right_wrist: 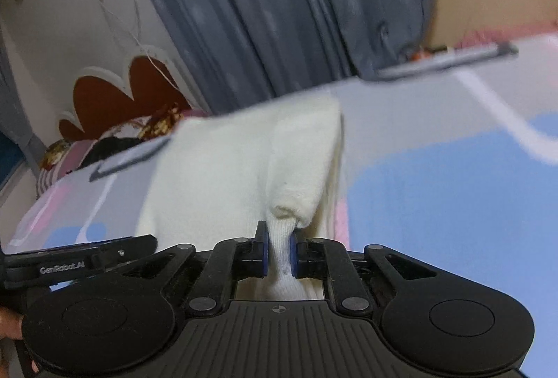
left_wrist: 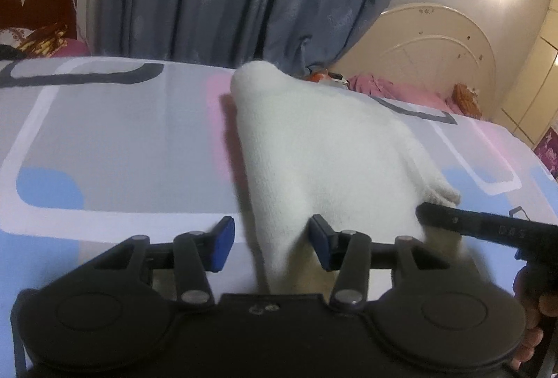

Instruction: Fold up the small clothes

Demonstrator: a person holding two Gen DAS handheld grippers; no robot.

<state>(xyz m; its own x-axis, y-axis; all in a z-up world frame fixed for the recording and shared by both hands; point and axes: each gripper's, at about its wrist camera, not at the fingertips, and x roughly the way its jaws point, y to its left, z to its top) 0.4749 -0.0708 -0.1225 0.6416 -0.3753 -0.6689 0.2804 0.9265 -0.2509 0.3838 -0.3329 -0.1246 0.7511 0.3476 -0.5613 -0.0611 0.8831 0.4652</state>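
Clearly bunched, the white sock (right_wrist: 244, 168) drapes, pinched by right gripper (right_wrist: 279, 254)

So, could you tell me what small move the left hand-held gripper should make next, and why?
Probably close the left hand-held gripper on the white sock. Its blue pads stand apart, with the cloth between them but not pinched, while the right hand-held gripper already pinches the sock's edge above the patterned sheet.
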